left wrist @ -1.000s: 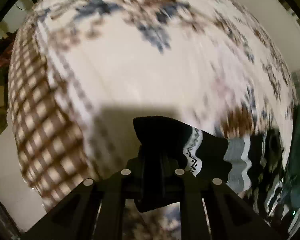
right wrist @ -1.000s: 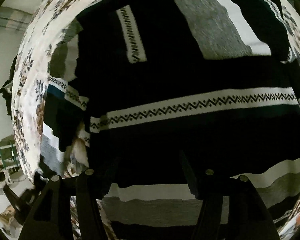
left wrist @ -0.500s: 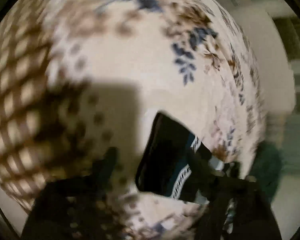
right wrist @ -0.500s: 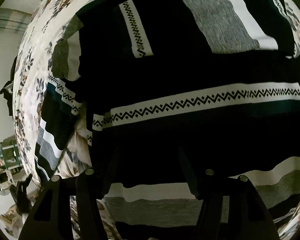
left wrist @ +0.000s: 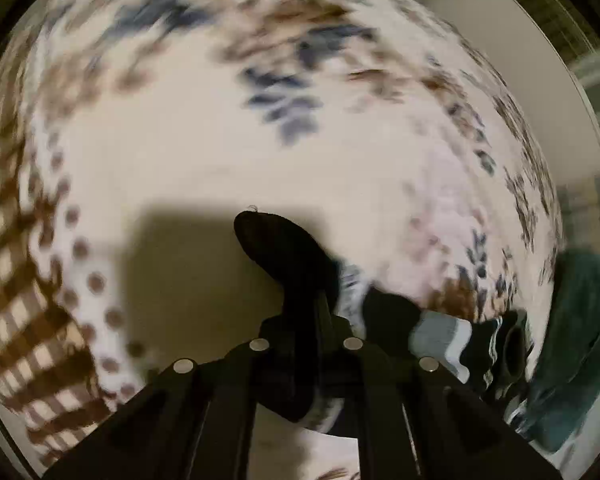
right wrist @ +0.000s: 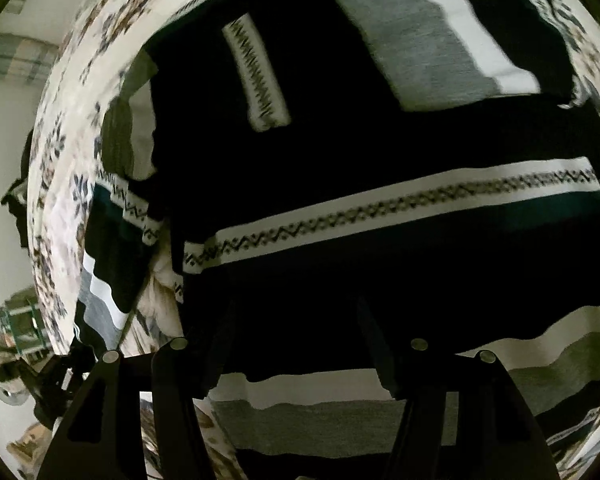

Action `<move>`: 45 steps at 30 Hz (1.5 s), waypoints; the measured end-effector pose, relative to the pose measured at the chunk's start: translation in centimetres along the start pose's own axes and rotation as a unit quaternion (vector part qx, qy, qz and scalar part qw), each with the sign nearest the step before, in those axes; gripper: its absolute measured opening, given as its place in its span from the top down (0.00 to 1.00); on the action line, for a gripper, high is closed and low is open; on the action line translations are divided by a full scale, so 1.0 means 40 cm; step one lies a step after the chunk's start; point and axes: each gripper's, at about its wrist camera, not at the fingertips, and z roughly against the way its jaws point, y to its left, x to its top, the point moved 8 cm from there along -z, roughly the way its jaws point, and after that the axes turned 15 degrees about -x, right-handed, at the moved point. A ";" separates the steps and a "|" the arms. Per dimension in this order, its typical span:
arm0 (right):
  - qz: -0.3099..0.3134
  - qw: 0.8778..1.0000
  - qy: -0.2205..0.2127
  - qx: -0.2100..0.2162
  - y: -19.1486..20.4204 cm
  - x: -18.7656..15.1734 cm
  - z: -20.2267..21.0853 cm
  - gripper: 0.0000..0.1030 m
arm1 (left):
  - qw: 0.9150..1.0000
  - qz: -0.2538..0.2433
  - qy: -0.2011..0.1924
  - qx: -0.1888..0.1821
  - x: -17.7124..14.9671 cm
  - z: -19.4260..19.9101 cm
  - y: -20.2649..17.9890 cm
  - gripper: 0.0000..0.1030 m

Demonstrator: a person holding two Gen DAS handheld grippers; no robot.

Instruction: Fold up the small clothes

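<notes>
A black knit sweater (right wrist: 380, 152) with white zigzag bands and grey stripes lies spread on a floral bedspread (right wrist: 68, 160). My right gripper (right wrist: 296, 304) hovers low over its dark middle, fingers wide apart and pressing on nothing that I can see. In the left wrist view one sleeve (left wrist: 440, 336) trails off to the right, and its black cuff (left wrist: 276, 240) sticks up between the fingers. My left gripper (left wrist: 306, 292) has its jaws closing, pinched onto that cuff just above the bedspread (left wrist: 220, 160).
The bedspread has a brown checked border (left wrist: 16, 280) at the left. A dark teal cloth (left wrist: 572, 340) lies past the bed's right edge. Off the bed's left side in the right wrist view are a dark garment (right wrist: 16, 208) and small clutter (right wrist: 16, 320).
Half a second ago the left jaws stood wide with the cuff lying free; now they are clamped on it again. The right gripper stays put; the sweater has shifted slightly.
</notes>
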 end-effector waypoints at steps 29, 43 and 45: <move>-0.143 0.987 -0.043 0.056 -0.801 0.242 0.091 0.39 | 0.845 -0.430 0.279 -0.156 -1.003 -0.434 -1.268 0.39; -0.080 0.992 -0.080 0.059 -0.658 0.513 0.113 0.39 | 0.923 -0.358 0.130 0.057 -0.412 -0.428 -0.828 0.30; -0.084 0.993 -0.065 0.049 -0.639 0.538 0.074 0.73 | 0.921 -0.357 0.135 0.070 -0.396 -0.469 -0.790 0.30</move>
